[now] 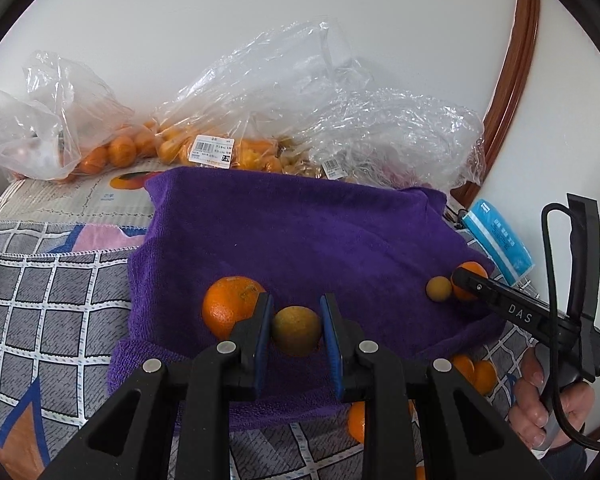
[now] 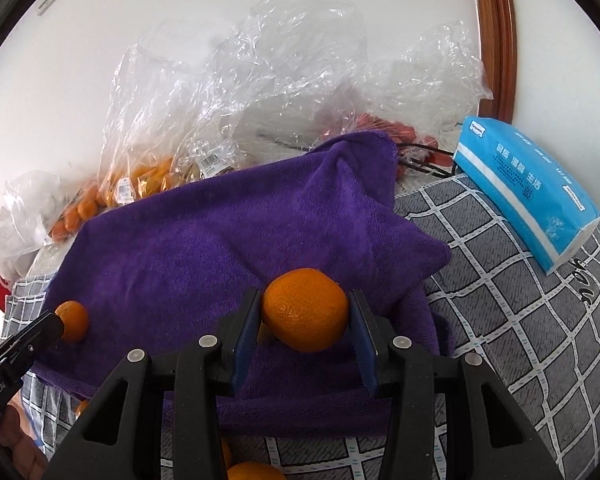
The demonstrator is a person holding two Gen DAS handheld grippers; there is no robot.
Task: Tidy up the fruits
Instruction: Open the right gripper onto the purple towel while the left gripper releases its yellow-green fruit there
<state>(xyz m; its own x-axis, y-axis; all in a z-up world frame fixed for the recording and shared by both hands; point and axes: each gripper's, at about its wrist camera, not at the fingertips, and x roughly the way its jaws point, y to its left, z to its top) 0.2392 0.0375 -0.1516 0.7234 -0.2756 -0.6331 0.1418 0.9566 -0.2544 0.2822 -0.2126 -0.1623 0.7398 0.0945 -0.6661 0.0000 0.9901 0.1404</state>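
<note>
Left wrist view: the left gripper (image 1: 296,330) has its jaws clenched on a small greenish-yellow fruit (image 1: 296,330), held over the near edge of the purple towel (image 1: 300,232). A larger orange (image 1: 230,310) lies on the towel just left of the jaws.

Right wrist view: the right gripper (image 2: 305,312) has its jaws grasping a mandarin (image 2: 305,310) above the purple towel's right part, the pads pressing both sides.

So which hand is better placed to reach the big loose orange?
Probably left: the left gripper, shut on a greenish fruit, sits beside that orange; the right gripper is across the towel.
</note>
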